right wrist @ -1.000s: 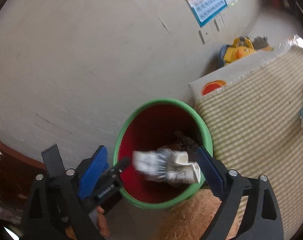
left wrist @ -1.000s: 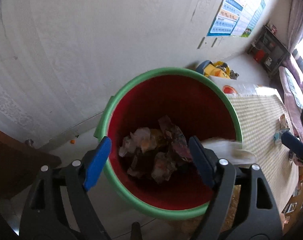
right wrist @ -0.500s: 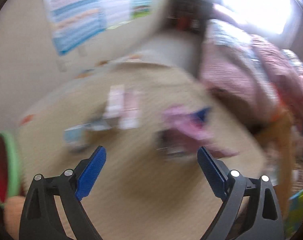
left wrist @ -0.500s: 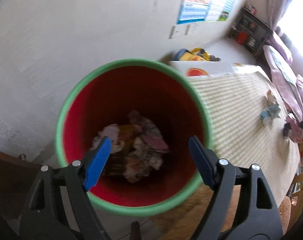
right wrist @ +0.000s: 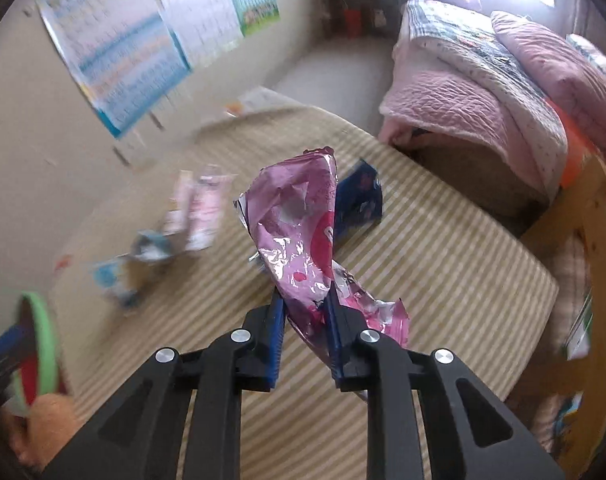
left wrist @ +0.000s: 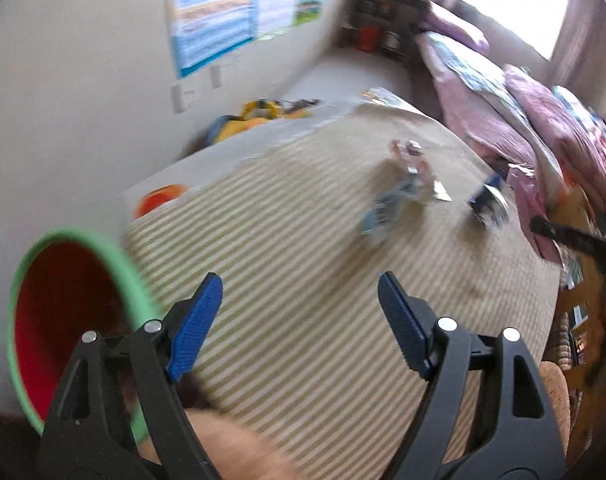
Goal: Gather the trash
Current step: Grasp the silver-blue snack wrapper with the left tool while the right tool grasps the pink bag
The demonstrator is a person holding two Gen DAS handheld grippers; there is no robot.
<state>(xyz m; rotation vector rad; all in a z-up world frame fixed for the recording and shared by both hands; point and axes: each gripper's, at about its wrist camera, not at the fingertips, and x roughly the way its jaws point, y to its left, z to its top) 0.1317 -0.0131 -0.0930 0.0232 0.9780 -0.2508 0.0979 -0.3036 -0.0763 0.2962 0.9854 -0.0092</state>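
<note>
Pink foil wrapper (right wrist: 299, 240): your right gripper (right wrist: 303, 320) jaws have just closed on it; left gripper (left wrist: 299, 320) jaws spread, empty; bin (left wrist: 31, 312) next.

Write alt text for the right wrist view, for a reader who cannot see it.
The right gripper, its fingers just closed, pinches a crinkled pink foil wrapper above a beige striped mat. A dark blue wrapper and blurred litter lie beyond; a green-rimmed red bin sits at left.
</note>
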